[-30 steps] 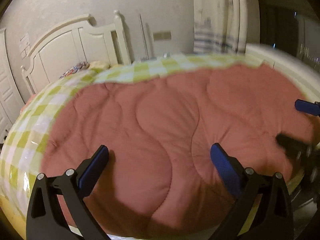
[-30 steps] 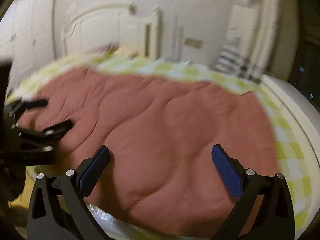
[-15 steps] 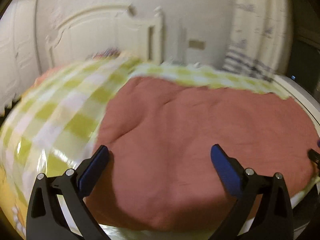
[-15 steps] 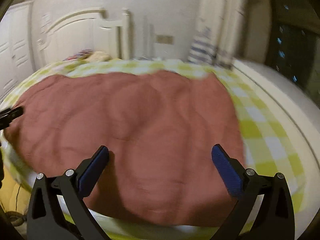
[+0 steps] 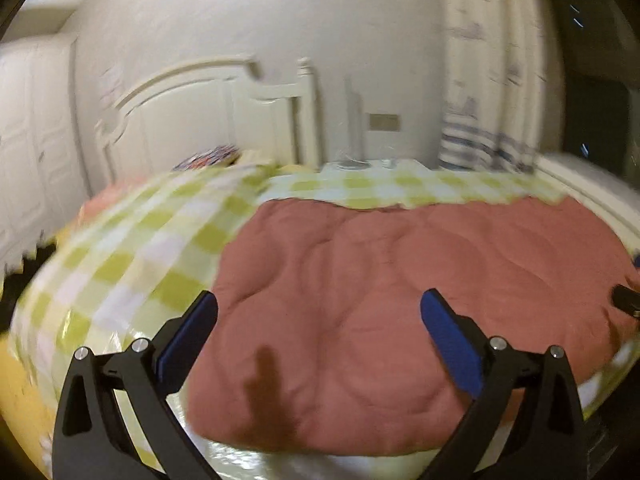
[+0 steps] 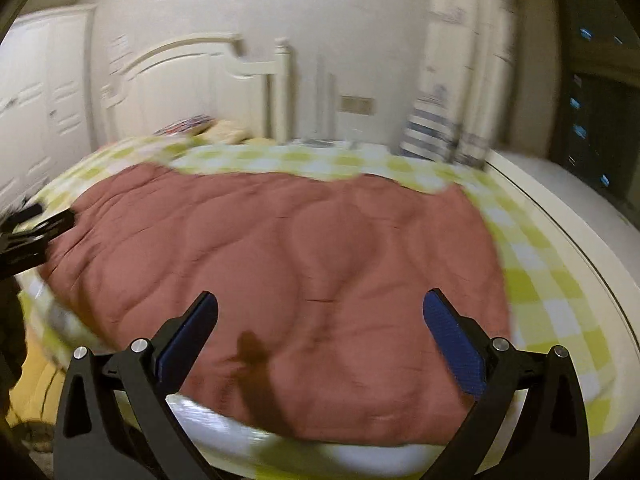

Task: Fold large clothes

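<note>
Both tongs (image 5: 318, 324) (image 6: 320, 324) gape above the red quilt (image 5: 400, 300); only right view shows left's tips.

A: Quilt (image 5: 400, 300) is laid flat on the bedsheet (image 5: 132, 248), headboard (image 5: 192, 120) behind it.

B: Confirmed. Curtain (image 6: 452, 80) is placed back right, wardrobe (image 6: 40, 112) far left. Pillow (image 6: 188, 126) is set against the headboard.

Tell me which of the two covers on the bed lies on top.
The reddish-brown quilted cover lies on top, plain and stitched in curves. The green-and-white checked cover is beneath it, showing only around its edges.
</note>
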A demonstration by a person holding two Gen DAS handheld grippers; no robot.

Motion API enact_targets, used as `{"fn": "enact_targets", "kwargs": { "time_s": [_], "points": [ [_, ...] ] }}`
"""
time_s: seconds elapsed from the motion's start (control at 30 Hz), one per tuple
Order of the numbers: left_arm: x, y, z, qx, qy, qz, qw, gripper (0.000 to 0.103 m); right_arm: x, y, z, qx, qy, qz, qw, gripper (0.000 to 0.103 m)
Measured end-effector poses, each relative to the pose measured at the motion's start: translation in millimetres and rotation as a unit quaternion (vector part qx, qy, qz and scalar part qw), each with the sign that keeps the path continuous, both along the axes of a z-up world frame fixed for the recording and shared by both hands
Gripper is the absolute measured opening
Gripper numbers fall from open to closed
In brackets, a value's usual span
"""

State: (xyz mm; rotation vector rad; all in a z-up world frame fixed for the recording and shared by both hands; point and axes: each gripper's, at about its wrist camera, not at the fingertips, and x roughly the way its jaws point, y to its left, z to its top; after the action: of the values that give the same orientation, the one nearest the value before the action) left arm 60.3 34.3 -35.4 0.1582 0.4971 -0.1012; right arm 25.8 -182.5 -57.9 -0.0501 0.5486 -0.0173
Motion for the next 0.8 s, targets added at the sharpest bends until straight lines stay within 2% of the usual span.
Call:
{"fn": "enact_targets", "kwargs": {
  "time_s": [0.03, 0.07, 0.13, 0.17, 0.23, 0.3, 0.37, 0.43, 0.5, 0.57, 0.67, 0.8],
  "points": [
    [2, -6, -4, 0.008, 0.010, -0.008, 0.9999, 0.101, 6, 11, -8, -0.023, 0.014, 0.006, 1.000, 0.098],
    [9, -11, -15, 0.014, 0.037, -0.015, 0.9991, 0.101, 12, 16, -17, -0.036, 0.033, 0.008, 0.999, 0.098],
    [24, -11, -39, 0.005, 0.092, -0.022, 0.9955, 0.101, 22, 14, -33, -0.023, 0.062, 0.014, 0.998, 0.098],
    [25, -7, -42, -0.006, 0.089, -0.025, 0.9957, 0.101, 22, 10, -34, -0.009, 0.061, 0.016, 0.998, 0.098],
    [26, -5, -42, -0.005, 0.089, -0.028, 0.9956, 0.101, 20, 5, -28, 0.001, 0.065, 0.020, 0.998, 0.098],
    [28, -5, -41, -0.003, 0.094, -0.029, 0.9952, 0.101, 13, -3, -14, -0.010, 0.042, 0.000, 0.999, 0.098],
    [26, -5, -42, -0.003, 0.093, -0.028, 0.9953, 0.101, 7, -23, -3, 0.006, 0.023, -0.032, 0.999, 0.098],
    [26, -5, -42, -0.004, 0.094, -0.028, 0.9951, 0.101, 10, -52, -5, 0.028, 0.038, -0.074, 0.996, 0.098],
    [24, -5, -43, -0.006, 0.095, -0.028, 0.9950, 0.101, 15, -74, -19, 0.035, 0.069, -0.102, 0.992, 0.098],
    [25, -5, -43, -0.005, 0.095, -0.028, 0.9950, 0.101, 16, -85, -28, 0.058, 0.075, -0.101, 0.990, 0.099],
    [24, -6, -44, -0.006, 0.096, -0.028, 0.9950, 0.101, 19, -77, -18, 0.040, 0.082, -0.117, 0.989, 0.098],
    [25, -6, -43, -0.006, 0.096, -0.028, 0.9950, 0.101, 18, -47, 4, 0.031, 0.033, -0.076, 0.996, 0.098]
  ]
}}
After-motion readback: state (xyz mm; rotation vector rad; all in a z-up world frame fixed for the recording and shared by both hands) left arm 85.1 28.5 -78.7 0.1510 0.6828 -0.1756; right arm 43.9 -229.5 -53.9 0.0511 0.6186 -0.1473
